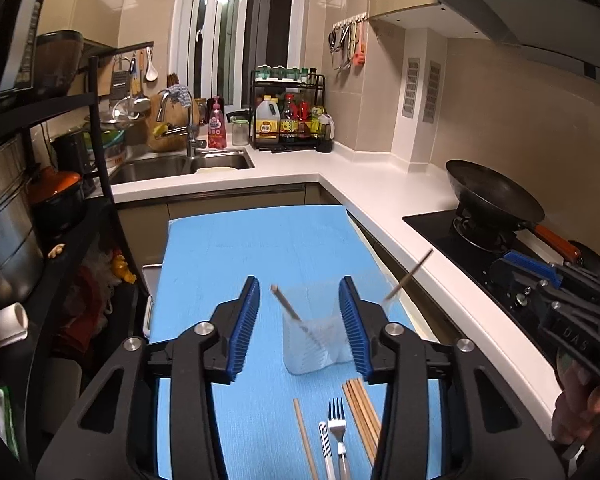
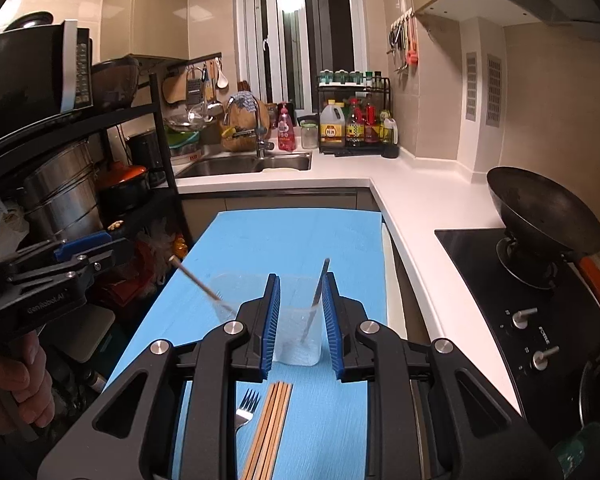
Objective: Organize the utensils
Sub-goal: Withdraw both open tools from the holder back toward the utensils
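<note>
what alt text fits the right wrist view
A clear plastic container on a blue mat holds two wooden chopsticks, leaning to opposite sides. The open right tool frames it, gripping nothing. Nearer the camera lie a metal fork and a bundle of wooden chopsticks.

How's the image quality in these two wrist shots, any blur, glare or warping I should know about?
Left wrist view: strong fisheye bending of the counter edge, black vignette corners, and the two chopsticks in the clear container look motion-smeared. Right wrist view: same warping, warm dim light, window glare on the tiles, container hazy, while the fork and chopstick bundle are sharp.
</note>
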`<state>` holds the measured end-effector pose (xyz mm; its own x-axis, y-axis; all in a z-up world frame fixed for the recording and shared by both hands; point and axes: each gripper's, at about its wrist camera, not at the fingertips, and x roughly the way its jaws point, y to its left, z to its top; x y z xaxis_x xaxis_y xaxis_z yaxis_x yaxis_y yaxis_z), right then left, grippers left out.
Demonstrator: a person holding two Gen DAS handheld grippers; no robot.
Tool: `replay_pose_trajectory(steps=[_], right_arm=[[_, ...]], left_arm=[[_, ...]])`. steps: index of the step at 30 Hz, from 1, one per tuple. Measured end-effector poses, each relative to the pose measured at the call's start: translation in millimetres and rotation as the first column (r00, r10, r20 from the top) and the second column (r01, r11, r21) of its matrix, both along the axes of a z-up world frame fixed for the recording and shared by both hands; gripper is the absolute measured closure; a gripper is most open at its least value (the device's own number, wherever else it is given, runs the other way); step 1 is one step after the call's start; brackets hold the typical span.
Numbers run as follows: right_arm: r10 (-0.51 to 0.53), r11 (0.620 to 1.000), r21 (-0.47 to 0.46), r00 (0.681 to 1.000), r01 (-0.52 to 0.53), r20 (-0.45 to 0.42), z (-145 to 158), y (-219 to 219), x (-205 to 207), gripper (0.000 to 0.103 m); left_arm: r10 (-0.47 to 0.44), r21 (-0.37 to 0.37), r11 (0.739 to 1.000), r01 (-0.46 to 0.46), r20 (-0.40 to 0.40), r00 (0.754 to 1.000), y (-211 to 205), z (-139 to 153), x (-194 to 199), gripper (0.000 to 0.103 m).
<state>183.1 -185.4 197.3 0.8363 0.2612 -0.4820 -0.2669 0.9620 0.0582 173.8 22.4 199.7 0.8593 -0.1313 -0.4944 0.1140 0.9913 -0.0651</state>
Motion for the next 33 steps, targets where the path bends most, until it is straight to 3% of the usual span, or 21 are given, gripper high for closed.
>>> replay_pose_trajectory(steps=[3, 5, 6, 12, 21, 25, 33], right_arm=[[-0.004, 1.0, 0.006, 1.0, 0.004, 0.026, -8.1, -3.7, -26.5, 0.08], [-0.009, 1.0, 0.01, 0.999, 0.008, 0.039, -19.9, -4.7, -46.3, 0.089], [-0.012, 1.0, 0.012, 0.999, 0.012, 0.045, -25.0, -4.7, -53.7, 0.101], [-0.009, 0.998, 0.059, 1.0, 0.01, -0.018, -83.1, -9.5, -92.9, 0.101], [0.0, 0.997, 0.082, 0.976, 0.018, -0.216, -188.4, 6.6, -110.7, 0.099], [-0.006, 0.998, 0.05, 0.954, 0.022, -0.301, -218.9, 13.6, -105.4, 0.098], [-0.005, 0.999, 0.047, 0.923, 0.024, -0.384, -240.6, 18.9, -94.3, 0.098]], left_arm=[[0.007, 0.017, 1.0, -0.007, 0.025, 1.0, -1.3, -15.5, -25.9, 0.073], [0.003, 0.015, 1.0, -0.004, 0.035, 0.999, -1.3, -28.9, -41.2, 0.079], [0.005, 0.013, 1.0, -0.005, 0.038, 0.999, -2.0, -38.7, -50.4, 0.081], [0.022, -0.045, 0.999, -0.022, 0.005, 1.0, -2.8, -104.4, -87.8, 0.086], [0.046, -0.171, 0.982, -0.078, -0.184, 0.982, 13.2, -198.7, -110.2, 0.086], [0.03, -0.208, 0.975, -0.078, -0.226, 0.974, 17.0, -215.9, -111.9, 0.086], [-0.024, -0.266, 0.963, -0.053, -0.278, 0.96, 16.8, -229.5, -104.3, 0.086]])
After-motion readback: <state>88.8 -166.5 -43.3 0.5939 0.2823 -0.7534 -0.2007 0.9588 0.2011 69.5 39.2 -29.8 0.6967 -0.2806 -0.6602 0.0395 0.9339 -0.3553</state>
